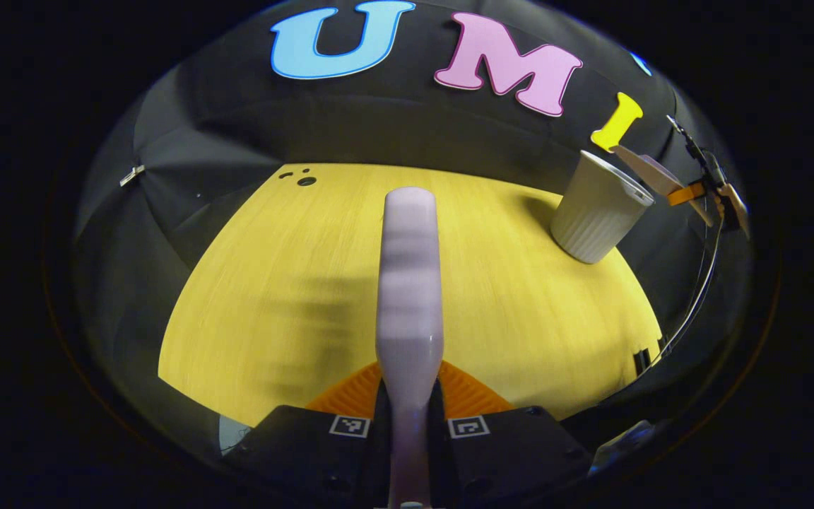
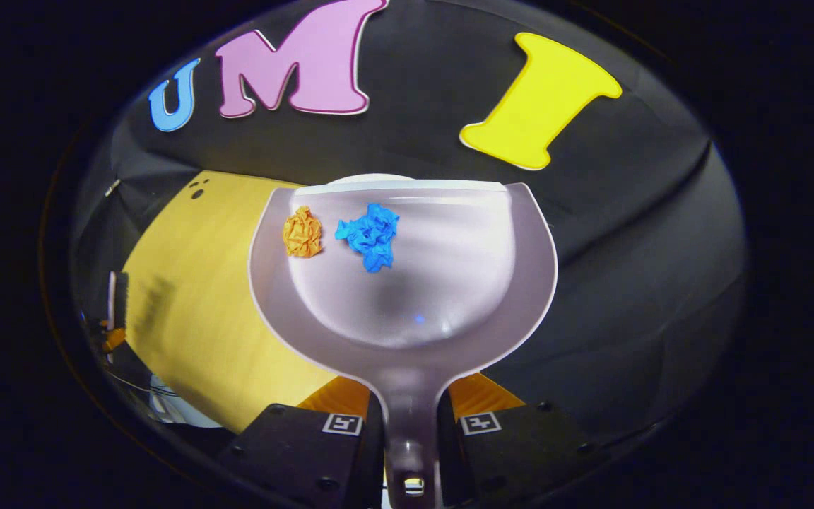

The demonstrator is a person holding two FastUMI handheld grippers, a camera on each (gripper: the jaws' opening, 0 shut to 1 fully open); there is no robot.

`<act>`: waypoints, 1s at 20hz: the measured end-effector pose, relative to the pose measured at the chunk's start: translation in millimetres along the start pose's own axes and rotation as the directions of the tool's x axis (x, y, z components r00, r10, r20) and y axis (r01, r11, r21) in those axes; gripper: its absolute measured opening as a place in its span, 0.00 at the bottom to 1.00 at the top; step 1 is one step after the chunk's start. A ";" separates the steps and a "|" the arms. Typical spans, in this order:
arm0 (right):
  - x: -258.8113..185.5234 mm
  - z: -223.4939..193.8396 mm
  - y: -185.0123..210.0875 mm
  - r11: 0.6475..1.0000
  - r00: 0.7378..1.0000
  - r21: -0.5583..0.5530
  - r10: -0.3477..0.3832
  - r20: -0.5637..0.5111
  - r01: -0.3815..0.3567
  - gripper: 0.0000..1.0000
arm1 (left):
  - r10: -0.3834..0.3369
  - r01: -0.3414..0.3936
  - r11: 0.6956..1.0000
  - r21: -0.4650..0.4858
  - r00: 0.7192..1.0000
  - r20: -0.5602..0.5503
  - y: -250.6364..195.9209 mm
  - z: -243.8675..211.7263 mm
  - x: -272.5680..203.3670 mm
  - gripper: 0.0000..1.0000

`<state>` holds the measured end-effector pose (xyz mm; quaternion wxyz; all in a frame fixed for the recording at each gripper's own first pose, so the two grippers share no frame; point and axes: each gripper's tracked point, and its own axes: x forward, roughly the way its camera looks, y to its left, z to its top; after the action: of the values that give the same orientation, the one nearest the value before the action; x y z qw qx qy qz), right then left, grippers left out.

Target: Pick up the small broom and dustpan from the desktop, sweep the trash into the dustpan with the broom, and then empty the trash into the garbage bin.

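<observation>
- Desktop [image 1: 251,297]: yellow wood-grain surface seen in the left gripper view, spread out below the held broom; in the right gripper view it lies to the left of the dustpan, with black cloth under most of the pan.
- Dustpan [image 2: 449,283]: translucent white pan, held by its handle in the right gripper [image 2: 410,431]. Both fingers are pressed against the handle from either side. Long axis runs straight away from the jaws, open lip at the far end.
- Garbage bin [image 1: 599,208]: white ribbed bin, standing at the far right edge of the desktop in the left gripper view. In the right gripper view a pale curved rim shows just past the pan's far lip; judged to be the bin's mouth, though this cannot be confirmed.
- Broom [image 1: 410,283]: pale lilac handle clamped between the fingers of the left gripper [image 1: 410,417], pointing away from the jaws over the desktop; bristles are not visible. The bin lies to the far right of it.
- Blue paper wad [image 2: 370,237] and orange paper wad [image 2: 302,232]: both rest inside the pan, near the far lip, left of centre, close together but apart.
- Judgement: sweeping appears complete; emptying remains. The coming move turns on the lip-to-bin relation: the lip seems to sit at or above the rim, so a forward tilt along the pan's long axis should slide the wads out.
</observation>
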<state>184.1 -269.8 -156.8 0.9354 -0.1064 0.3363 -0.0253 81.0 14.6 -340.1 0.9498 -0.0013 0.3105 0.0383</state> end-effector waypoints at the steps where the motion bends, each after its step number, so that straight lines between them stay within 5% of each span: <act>1: 7.3 4.6 -8.5 0.999 0.999 -0.020 -0.031 0.008 0.031 0.35 | -0.009 0.009 1.000 0.006 1.000 -0.004 -7.3 2.5 4.1 0.26; 5: 27.6 5.9 -24.8 0.976 0.992 -0.176 -0.124 0.021 0.126 0.35 | -0.018 0.020 0.999 0.044 0.999 -0.039 -27.8 1.8 11.3 0.24; 8: 33.4 8.1 -27.1 0.919 0.980 -0.340 -0.193 0.055 0.200 0.35 | -0.048 0.051 0.997 0.053 0.997 -0.053 -40.9 -6.5 8.6 0.26; 12: 36.0 17.4 -29.2 0.803 0.962 -0.534 -0.254 0.098 0.266 0.39 | -0.036 0.038 0.999 0.028 0.998 -0.056 -39.8 -10.9 -2.4 0.26; 13: 32.7 18.7 -33.7 0.772 0.957 -0.570 -0.269 0.110 0.282 0.31 | -0.034 0.035 0.999 0.009 0.998 -0.045 -39.9 -9.3 -6.5 0.26; 17: 40.6 20.3 -42.4 0.646 0.938 -0.692 -0.316 0.140 0.321 0.39 | -0.008 0.006 0.999 -0.046 0.999 -0.037 -31.8 -8.7 -21.3 0.26; 20: 42.9 27.9 -45.7 0.540 0.926 -0.774 -0.342 0.157 0.331 0.31 | 0.006 -0.007 0.997 -0.071 1.000 -0.016 -23.6 -6.0 -34.3 0.26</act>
<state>236.0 -314.4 -152.7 0.7668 -0.5691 0.2919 -0.0545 51.6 -11.5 -325.2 0.9465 -0.0342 0.3165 0.0525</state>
